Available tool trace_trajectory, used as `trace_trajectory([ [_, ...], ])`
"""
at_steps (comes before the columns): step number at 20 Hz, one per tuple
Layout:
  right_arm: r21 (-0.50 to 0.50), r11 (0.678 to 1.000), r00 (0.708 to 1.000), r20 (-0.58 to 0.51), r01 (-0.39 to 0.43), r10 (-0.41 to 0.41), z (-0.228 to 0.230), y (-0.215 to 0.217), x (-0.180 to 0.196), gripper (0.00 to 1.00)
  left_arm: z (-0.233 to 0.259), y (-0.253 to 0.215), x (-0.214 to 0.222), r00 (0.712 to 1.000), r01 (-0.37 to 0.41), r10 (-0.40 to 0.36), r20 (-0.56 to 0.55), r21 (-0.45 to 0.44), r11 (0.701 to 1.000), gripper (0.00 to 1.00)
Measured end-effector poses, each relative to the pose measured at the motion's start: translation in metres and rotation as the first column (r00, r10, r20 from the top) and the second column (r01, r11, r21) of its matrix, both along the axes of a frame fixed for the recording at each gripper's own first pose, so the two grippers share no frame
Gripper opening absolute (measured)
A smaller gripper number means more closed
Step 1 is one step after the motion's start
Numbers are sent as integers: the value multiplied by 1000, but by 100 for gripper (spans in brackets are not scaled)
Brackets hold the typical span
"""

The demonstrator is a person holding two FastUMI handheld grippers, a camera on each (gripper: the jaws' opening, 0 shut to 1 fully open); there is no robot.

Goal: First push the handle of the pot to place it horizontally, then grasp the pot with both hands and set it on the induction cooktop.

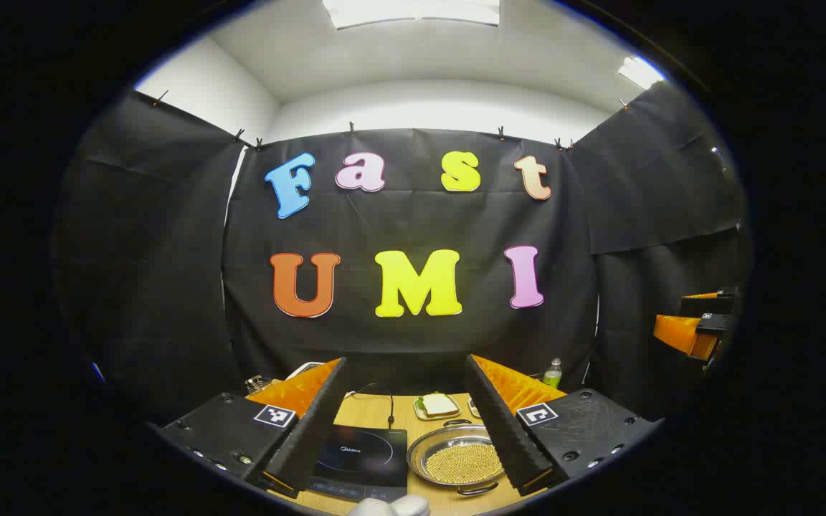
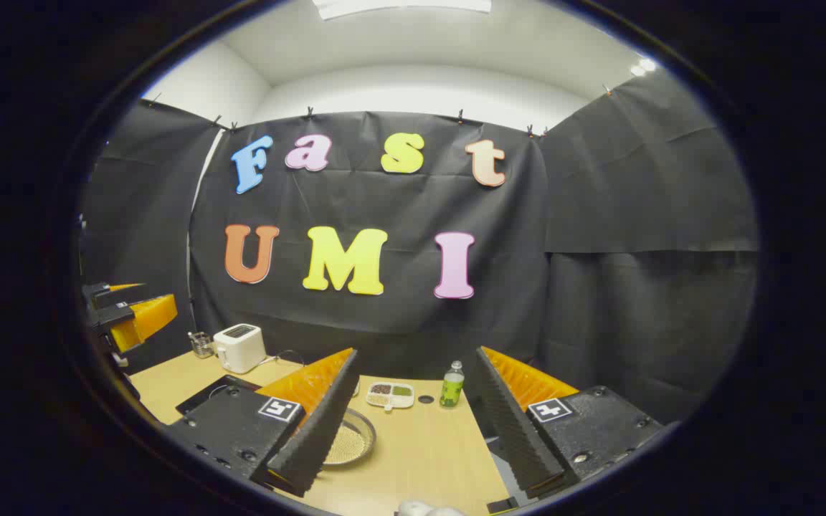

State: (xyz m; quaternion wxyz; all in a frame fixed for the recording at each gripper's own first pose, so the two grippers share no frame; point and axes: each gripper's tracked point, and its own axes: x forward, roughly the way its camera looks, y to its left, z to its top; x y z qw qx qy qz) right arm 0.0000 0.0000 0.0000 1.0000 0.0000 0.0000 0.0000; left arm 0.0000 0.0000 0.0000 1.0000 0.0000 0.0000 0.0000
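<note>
- Left claw (image 1: 406,423) spread wide, above the worktop (image 1: 370,414)
- Right claw (image 2: 416,423) spread, holding nothing
- Pot (image 1: 456,459) of grains sits just beside the induction cooktop (image 1: 363,459)

The right tongs (image 2: 413,423) hang open above the wooden worktop (image 2: 420,451). The pot (image 2: 352,441) sits on it, partly hidden behind one finger. Farther back stand a green bottle (image 2: 452,385), a divided dish (image 2: 390,394) and a white toaster (image 2: 239,347). The left tongs (image 2: 130,315) show at the left edge.
</note>
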Motion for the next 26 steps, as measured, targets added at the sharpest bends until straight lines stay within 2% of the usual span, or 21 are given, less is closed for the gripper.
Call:
trace_trajectory([
  [14,-9,1000,1000,-19,-25,25,-8,44,16,99,-8,37,9,1000,-8,8,-7,10,1000,96],
  [22,3,987,983,-97,-159,159,-26,103,36,99,-22,60,2,999,-29,30,-24,11,1000,96],
  [23,4,983,975,-123,-186,185,-33,113,39,97,-24,64,0,999,-35,35,-28,14,999,96],
  [24,10,976,964,-159,-215,214,-42,124,39,91,-27,67,-3,999,-41,42,-32,17,999,96],
  [26,40,958,928,-239,-284,285,-65,150,42,80,-32,75,-5,998,-52,53,-38,18,998,96],
])
